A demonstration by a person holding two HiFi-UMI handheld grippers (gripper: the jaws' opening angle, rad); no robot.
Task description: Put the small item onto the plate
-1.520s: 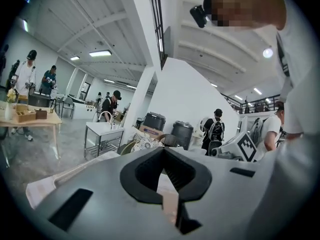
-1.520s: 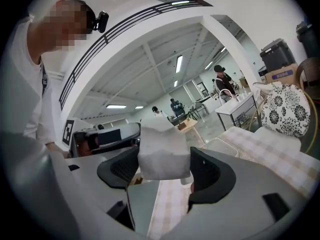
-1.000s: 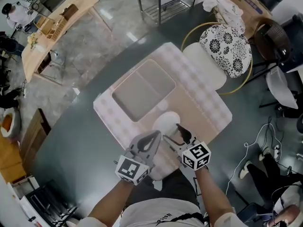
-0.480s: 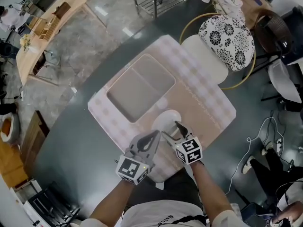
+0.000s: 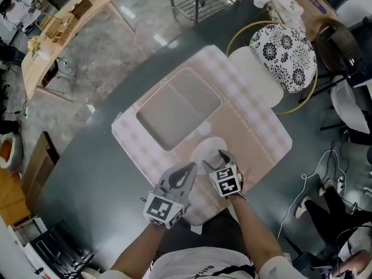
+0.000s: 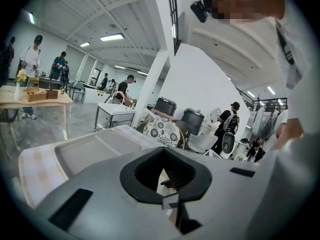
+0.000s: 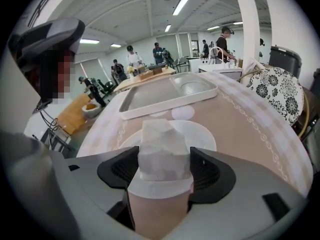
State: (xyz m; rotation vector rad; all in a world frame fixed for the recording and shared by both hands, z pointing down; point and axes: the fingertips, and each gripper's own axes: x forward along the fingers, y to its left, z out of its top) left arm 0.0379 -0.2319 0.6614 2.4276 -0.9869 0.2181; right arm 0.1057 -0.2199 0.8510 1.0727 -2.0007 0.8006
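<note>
— What is counted on the tabletop [image 5: 87,173]?
— One plate [image 5: 204,151], one tray [image 5: 177,114], one small item [image 7: 162,146] and two grippers are counted.
— How are the fingers seen?
— The fingers [image 7: 212,176] of the right gripper [image 7: 164,166] are clamped on the small item, which is held at the plate's near edge. On the left gripper [image 5: 190,168] they are closed together, with nothing between.
— What is shown by one view only?
— The small item is seen only in the right gripper view.

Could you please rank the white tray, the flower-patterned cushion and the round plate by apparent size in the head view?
1. white tray
2. flower-patterned cushion
3. round plate; the right gripper, shut on a small cup, hides part of it, yet it looks clearly smallest.
</note>
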